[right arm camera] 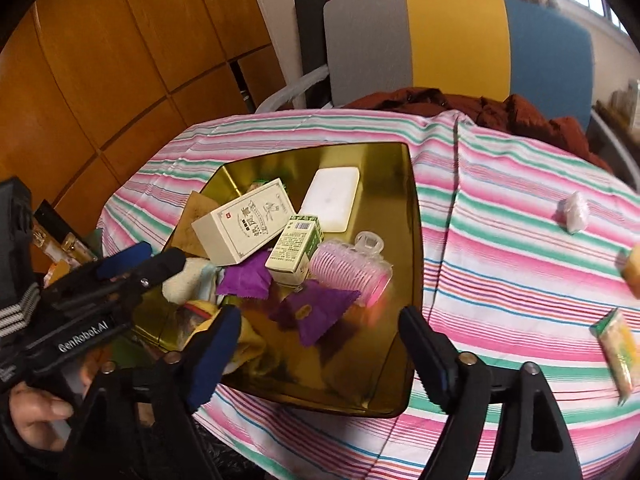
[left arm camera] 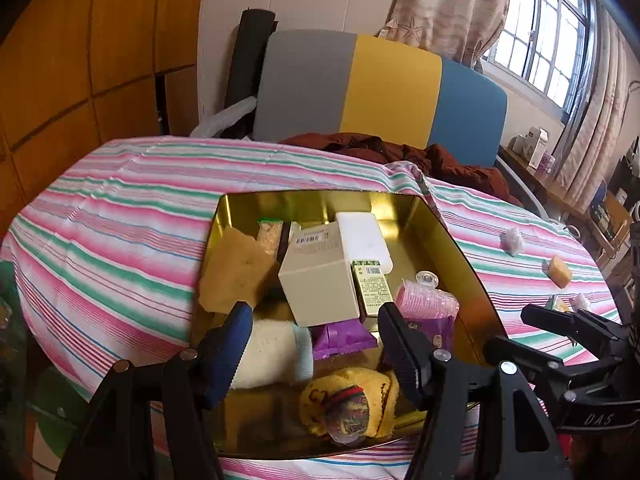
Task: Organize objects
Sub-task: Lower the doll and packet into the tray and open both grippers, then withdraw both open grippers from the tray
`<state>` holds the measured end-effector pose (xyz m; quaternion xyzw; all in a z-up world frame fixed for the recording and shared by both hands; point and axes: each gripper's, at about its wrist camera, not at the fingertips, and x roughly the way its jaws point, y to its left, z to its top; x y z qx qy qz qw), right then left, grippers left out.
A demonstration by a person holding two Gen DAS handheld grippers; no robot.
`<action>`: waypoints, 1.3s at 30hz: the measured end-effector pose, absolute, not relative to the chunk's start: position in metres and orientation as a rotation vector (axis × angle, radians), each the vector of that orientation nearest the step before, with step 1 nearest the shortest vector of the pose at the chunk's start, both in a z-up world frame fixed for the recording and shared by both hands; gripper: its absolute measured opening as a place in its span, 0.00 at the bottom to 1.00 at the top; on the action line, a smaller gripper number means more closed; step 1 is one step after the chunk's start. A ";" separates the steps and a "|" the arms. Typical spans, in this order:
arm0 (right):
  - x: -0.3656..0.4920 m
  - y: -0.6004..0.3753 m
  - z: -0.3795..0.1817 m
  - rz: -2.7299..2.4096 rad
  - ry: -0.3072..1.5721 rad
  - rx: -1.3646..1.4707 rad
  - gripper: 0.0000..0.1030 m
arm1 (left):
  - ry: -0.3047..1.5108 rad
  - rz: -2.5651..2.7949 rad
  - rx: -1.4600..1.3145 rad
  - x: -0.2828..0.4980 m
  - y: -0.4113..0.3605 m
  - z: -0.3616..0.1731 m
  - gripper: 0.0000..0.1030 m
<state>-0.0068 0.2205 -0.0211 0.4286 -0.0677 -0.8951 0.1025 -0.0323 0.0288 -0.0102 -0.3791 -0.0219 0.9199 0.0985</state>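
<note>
Gold tray (right arm camera: 412, 240), the receptacle of the sorting task, lies on the striped tablecloth (right arm camera: 500, 240) and already holds a heap: a cream carton (right arm camera: 244, 224) tilted across a green-printed box (right arm camera: 294, 250), a white bar (right arm camera: 332, 198) toward the far wall, a pink hair roller (right arm camera: 352, 274), purple sachets (right arm camera: 320, 312), a yellow sponge (left arm camera: 236, 268) at the left wall and rolled socks (left arm camera: 352, 404) at the near edge. Left gripper (left arm camera: 316, 344) hangs over the near part of the tray, jaws apart, nothing between them, the socks and a sachet just beyond the tips. Right gripper (right arm camera: 320, 344) stands over the tray's near right corner, jaws wide and empty; the roller lies just past them. Both claws thus appear to be at the release end of a placing step. Outward on the cloth, well apart from the tray, remain a clear-wrapped white lump (right arm camera: 576, 212), a small yellow block (left arm camera: 559, 271) and a green-edged snack packet (right arm camera: 620, 352). Next move, by judgement: carry the right gripper rightward to one of these strays, close on it squarely, and bring it back over the tray wall without disturbing the leaning carton
</note>
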 end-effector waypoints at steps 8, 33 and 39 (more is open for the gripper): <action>0.006 0.218 -0.012 -2.739 -0.124 1.206 0.93 | -0.017 2.744 -1.067 -0.025 0.036 0.004 0.64; 0.008 0.231 0.002 -2.934 -0.022 1.191 1.00 | 0.065 2.696 -0.986 -0.024 0.073 0.021 0.64; 0.005 0.242 0.002 -2.940 -0.019 1.209 1.00 | 0.071 2.679 -0.997 -0.031 0.081 0.018 0.64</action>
